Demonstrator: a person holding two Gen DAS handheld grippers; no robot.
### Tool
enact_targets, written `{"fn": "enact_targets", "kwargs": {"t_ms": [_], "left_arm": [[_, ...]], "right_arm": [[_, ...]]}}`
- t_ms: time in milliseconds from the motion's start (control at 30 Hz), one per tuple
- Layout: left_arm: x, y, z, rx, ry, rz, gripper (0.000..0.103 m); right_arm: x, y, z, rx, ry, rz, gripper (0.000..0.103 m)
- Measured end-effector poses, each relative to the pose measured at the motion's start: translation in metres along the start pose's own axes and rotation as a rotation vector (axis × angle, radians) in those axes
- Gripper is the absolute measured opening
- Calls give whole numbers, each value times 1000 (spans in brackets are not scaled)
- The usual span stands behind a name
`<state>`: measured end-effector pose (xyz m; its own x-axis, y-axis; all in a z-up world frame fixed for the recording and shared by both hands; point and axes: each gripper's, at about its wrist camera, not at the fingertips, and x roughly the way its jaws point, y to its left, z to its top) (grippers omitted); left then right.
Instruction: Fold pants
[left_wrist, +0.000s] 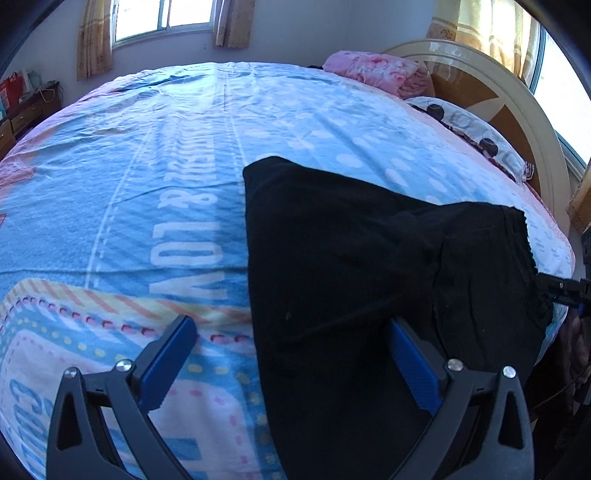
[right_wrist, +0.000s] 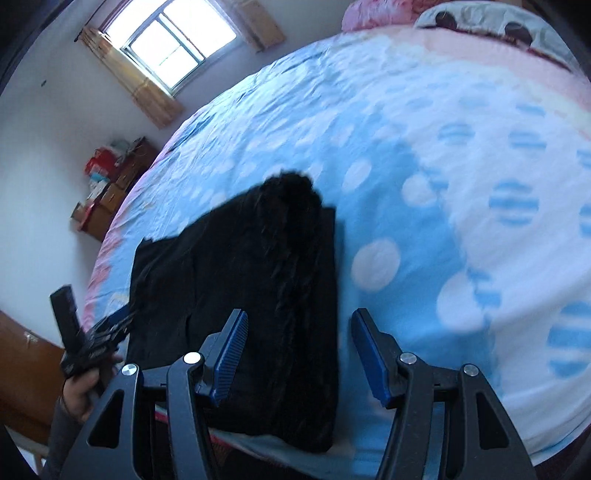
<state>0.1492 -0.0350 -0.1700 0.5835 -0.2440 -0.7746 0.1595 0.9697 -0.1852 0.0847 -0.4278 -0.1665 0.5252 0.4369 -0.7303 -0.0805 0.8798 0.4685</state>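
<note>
**Black pants on bed, both grippers empty**

Pants (left_wrist: 351, 266) flat on blue dotted bedsheet (left_wrist: 147, 177), partly folded, near bed's front edge; at 3 to 5 o'clock in left wrist view, 7 to 9 o'clock in right wrist view. Left gripper (left_wrist: 291, 358) spread wide over the pants' left edge, nothing clamped. Right gripper (right_wrist: 299, 350) moderately apart above the pants' right edge, nothing between pads. Pink blanket (left_wrist: 376, 72) and spotted pillow (left_wrist: 469, 129) by headboard (left_wrist: 517, 110) at 1 o'clock. Right view blurred.
</note>
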Motion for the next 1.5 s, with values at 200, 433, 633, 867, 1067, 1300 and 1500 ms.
{"fn": "enact_targets", "kwargs": {"t_ms": [200,433,633,867,1067,1300,1500], "left_arm": [[8,-5,9,3,3,-17,103],[6,-1,7,51,28,-64,103],[7,-15,10,59,12,-67,102],[3,-11,9,64,-15,-77,88],[-1,8,2,14,-50,-115,84],[-14,-20,6,124,-87,-101,10],[-31,-9,6,78,-132,-143,8]], "right_arm": [[14,4,6,13,-8,46,60],[10,-3,-1,2,24,92,52],[24,7,6,27,-2,150,48],[29,3,6,47,-7,149,36],[30,3,4,48,-6,153,34],[18,21,0,-1,-56,148,28],[-6,55,-3,-92,-123,151,24]]}}
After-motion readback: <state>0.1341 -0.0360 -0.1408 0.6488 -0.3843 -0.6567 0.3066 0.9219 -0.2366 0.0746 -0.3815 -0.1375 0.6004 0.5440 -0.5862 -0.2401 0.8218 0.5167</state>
